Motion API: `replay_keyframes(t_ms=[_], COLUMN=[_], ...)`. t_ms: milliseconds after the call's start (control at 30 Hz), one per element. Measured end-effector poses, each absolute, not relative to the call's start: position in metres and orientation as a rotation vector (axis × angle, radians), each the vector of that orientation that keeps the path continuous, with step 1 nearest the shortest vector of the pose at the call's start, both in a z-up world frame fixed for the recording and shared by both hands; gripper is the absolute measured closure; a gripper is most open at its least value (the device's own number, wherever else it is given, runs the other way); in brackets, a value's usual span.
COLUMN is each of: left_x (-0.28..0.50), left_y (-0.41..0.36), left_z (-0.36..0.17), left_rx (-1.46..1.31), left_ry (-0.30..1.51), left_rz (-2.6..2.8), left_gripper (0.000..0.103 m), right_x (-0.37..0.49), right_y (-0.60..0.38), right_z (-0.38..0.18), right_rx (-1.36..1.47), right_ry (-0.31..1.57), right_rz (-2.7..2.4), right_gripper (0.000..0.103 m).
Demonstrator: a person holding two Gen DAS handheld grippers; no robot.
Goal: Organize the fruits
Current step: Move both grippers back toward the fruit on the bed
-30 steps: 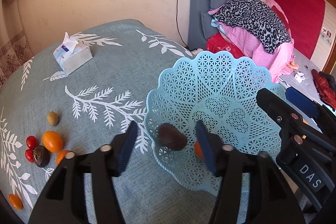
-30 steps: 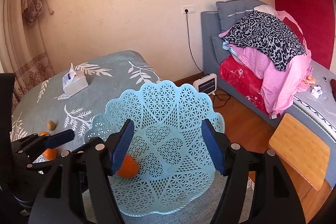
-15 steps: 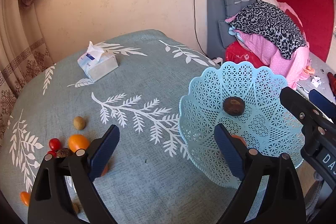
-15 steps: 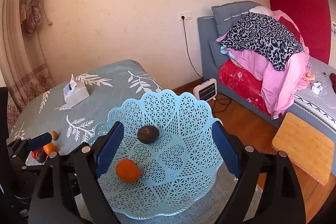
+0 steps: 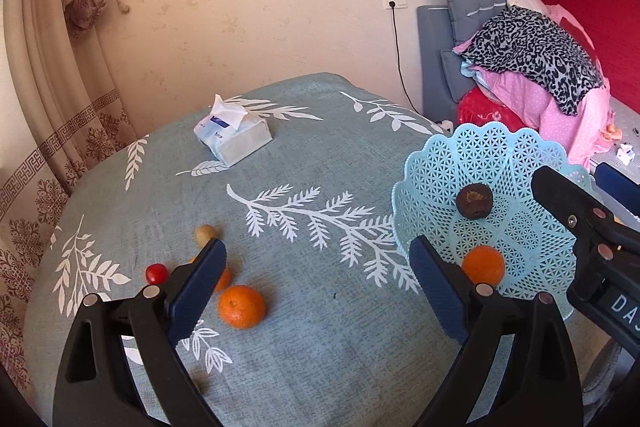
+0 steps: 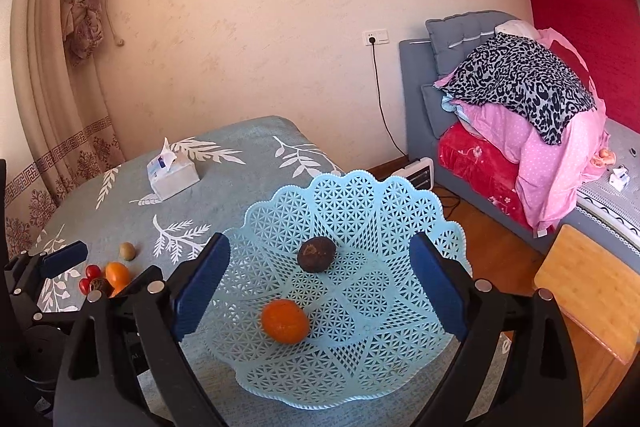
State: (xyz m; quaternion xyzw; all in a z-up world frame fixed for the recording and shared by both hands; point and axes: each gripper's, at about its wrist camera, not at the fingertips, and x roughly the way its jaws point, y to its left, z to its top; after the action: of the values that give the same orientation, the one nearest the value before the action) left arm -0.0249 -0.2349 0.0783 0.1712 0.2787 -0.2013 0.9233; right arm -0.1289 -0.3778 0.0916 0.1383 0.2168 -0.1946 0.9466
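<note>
Blue rubber pads line both tools, and both pairs of jaws stand wide apart with nothing between them. A second ago the left gripper (image 5: 316, 287) had the dark brown fruit (image 5: 473, 201) between its pads over the basket lip; now that fruit lies free inside the pale blue lattice basket (image 5: 492, 147), and the left tool has drawn back toward the loose pile. That makes two pieces delivered: the brown one and an orange (image 6: 285, 320) just beside it.

In the right wrist view, the right gripper (image 6: 320, 291) hovers empty above the basket, with the orange at about six o'clock from the bowl's centre and the brown fruit at about twelve. The brown fruit is nearly round, so it has little long axis to speak of; its pale stem scar faces up and toward the cameras. The basket's open mouth tips toward the viewer, its scalloped back wall rising at twelve o'clock.

From the left jaws outward: a mandarin (image 5: 241, 306) lies on the leaf-print cloth (image 5: 280, 367) between the pads, at seven o'clock from their midpoint. Another orange piece sits half hidden behind the left pad, a cherry tomato (image 5: 156, 273) at nine, and a small tan fruit (image 5: 205, 234) at ten. A tissue box (image 5: 234, 139) stands well apart at eleven.

My judgement: the mandarin is the nearest next pick.
</note>
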Motion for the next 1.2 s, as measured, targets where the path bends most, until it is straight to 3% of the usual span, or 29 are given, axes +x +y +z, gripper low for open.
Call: replay_keyframes(t_ms=[567,1200], left_x=[-0.020,-0.011], left_y=[-0.172,-0.038], left_z=[0.079,0.064], left_rx=[0.284,0.152], left_ry=[0.585,0.666], left_rz=[-0.320,-0.107], left_gripper=[0.010,0.010], right_x=[-0.100,-0.049], right_y=[-0.330,-0.254], right_z=[0.087,0.069], right_rx=[0.219,0.186], right_ry=[0.506,0.655], right_rz=[-0.317,-0.092], right_gripper=[0.011,0.011])
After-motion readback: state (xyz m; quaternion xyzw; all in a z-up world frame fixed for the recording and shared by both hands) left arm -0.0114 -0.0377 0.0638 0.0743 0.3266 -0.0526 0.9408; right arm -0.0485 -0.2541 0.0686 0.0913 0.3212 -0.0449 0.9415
